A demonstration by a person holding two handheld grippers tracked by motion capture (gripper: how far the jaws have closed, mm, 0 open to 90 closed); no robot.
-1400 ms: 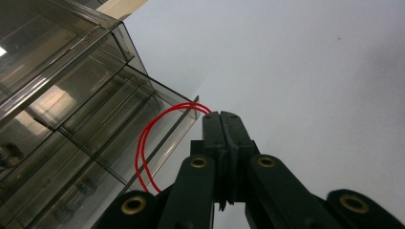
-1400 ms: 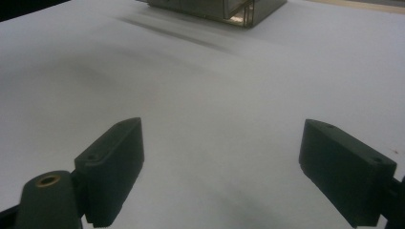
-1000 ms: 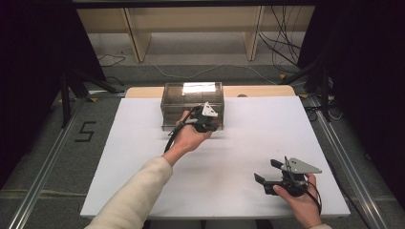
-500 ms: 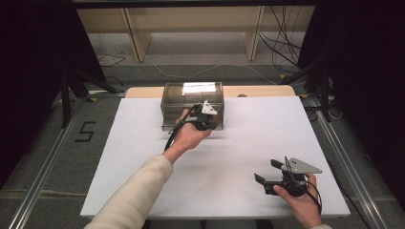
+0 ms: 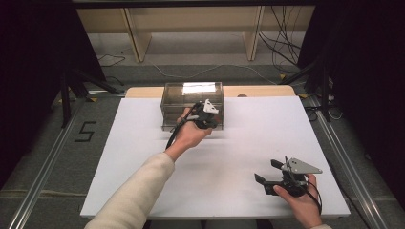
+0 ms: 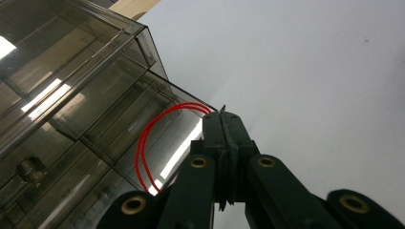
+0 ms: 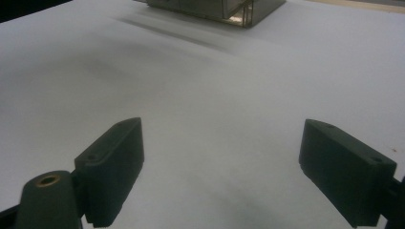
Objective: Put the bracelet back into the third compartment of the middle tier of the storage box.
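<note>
just beside the clear drawer box (image 6: 71,105), left tongs (image 6: 224,119) pressed together.

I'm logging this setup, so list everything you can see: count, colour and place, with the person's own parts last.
Drawer box: one, clear smoky plastic, far middle of the table.
Red loop: one, thin, on the box's front, caught in the shut left gripper.
Table: one, white top.
Shelf frame: one, pale wood, behind the table.
Left gripper: one, black, at the box's front.
Right gripper: one, black, fingers apart, near right of the table.
</note>
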